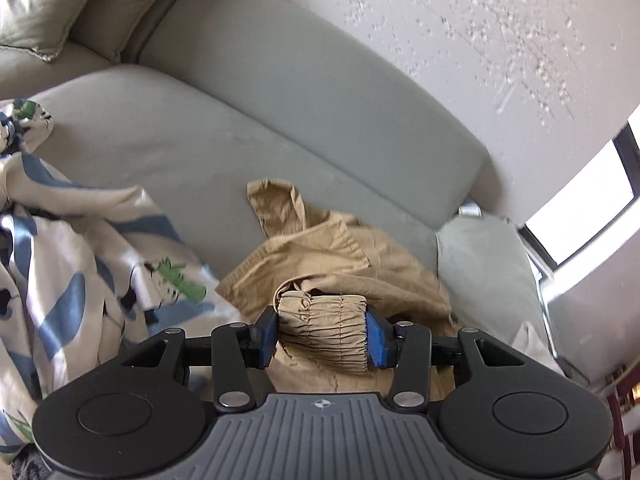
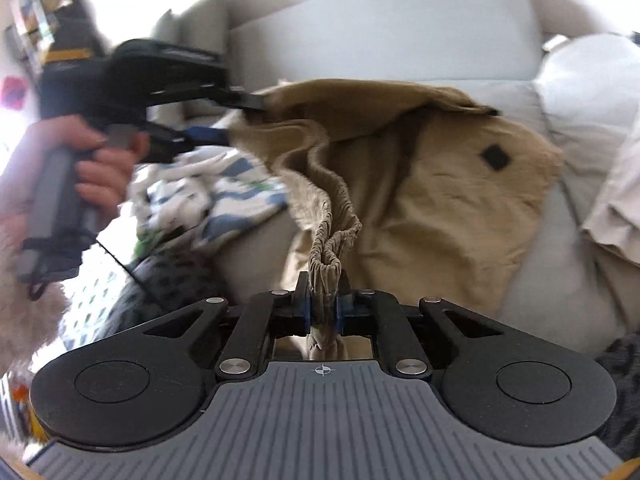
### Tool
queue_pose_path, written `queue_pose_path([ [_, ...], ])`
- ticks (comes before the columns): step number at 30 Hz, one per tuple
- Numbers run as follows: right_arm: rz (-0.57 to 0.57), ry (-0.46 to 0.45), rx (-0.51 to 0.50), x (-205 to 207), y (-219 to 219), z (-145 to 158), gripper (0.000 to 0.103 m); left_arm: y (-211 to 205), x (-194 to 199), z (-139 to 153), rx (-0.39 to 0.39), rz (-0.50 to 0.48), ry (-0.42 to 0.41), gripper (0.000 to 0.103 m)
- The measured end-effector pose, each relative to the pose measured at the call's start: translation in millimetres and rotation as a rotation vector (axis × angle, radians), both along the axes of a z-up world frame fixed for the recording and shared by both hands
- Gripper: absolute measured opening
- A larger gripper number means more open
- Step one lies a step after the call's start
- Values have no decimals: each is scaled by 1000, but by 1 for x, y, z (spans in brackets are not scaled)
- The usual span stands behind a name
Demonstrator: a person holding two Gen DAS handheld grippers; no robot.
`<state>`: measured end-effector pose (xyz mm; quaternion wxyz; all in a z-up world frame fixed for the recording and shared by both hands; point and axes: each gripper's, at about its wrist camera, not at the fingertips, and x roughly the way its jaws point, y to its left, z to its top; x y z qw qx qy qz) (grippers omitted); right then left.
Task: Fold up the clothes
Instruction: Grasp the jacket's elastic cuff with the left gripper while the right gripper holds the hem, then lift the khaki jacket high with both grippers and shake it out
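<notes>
Tan shorts [image 1: 320,248] with a gathered elastic waistband lie bunched on a grey sofa seat [image 1: 168,128]. My left gripper [image 1: 322,330] is shut on a thick bunch of the waistband, its blue pads [image 1: 376,340] pressing both sides. In the right wrist view the shorts [image 2: 440,184] hang spread, showing a small black patch [image 2: 495,157]. My right gripper [image 2: 324,300] is shut on a narrow fold of the waistband. The left gripper [image 2: 240,120] shows there at upper left, held by a person's hand [image 2: 100,168] and gripping the far end of the waistband.
A white cloth with blue and green prints [image 1: 80,248] lies crumpled left of the shorts, also visible as the printed cloth [image 2: 224,188]. A grey cushion [image 1: 488,272] sits at the sofa's right end. The sofa backrest [image 1: 320,92] rises behind. A pale pillow [image 2: 592,80] lies at right.
</notes>
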<state>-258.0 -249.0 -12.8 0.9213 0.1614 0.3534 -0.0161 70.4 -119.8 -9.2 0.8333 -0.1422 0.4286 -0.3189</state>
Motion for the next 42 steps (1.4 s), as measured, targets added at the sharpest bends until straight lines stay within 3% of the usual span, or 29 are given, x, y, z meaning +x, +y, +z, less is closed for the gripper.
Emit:
queue_pose_path([
  [4, 64, 22, 12, 2, 14, -6, 11, 6, -2, 1, 42, -27, -26, 45],
  [14, 120, 12, 1, 5, 28, -8, 11, -8, -14, 8, 177, -156, -125, 70],
  [18, 168, 7, -35, 4, 37, -8, 11, -30, -20, 12, 295, -195, -187, 71],
  [23, 235, 9, -89, 2, 51, -12, 11, -43, -5, 15, 370, -163, -155, 72],
  [24, 243, 14, -96, 2, 52, -14, 11, -45, 2, 14, 393, -153, -137, 69],
  [27, 250, 21, -96, 2, 51, -18, 11, -46, 18, 7, 460, -142, -74, 48],
  [29, 248, 20, -98, 1, 50, -19, 11, -42, 24, 1, 461, -142, -33, 17],
  [31, 240, 21, -96, 1, 47, -20, 11, -32, 29, -2, 411, -121, 2, 11],
  [32, 234, 22, -95, 1, 46, -20, 11, -24, 30, -1, 350, -106, 20, 9],
  [34, 218, 19, -97, 1, 42, -20, 11, -3, 32, 4, 192, -58, 79, 8],
  [38, 59, -50, -187, -4, 17, 0, 9, 46, 34, 17, -164, 46, 233, 7],
  [40, -59, -116, -235, -7, -5, 25, 9, 62, 24, 39, -286, 60, 221, 7],
  [42, -177, -218, -216, -13, -33, 68, 9, 73, 6, 73, -414, 23, 132, 7],
])
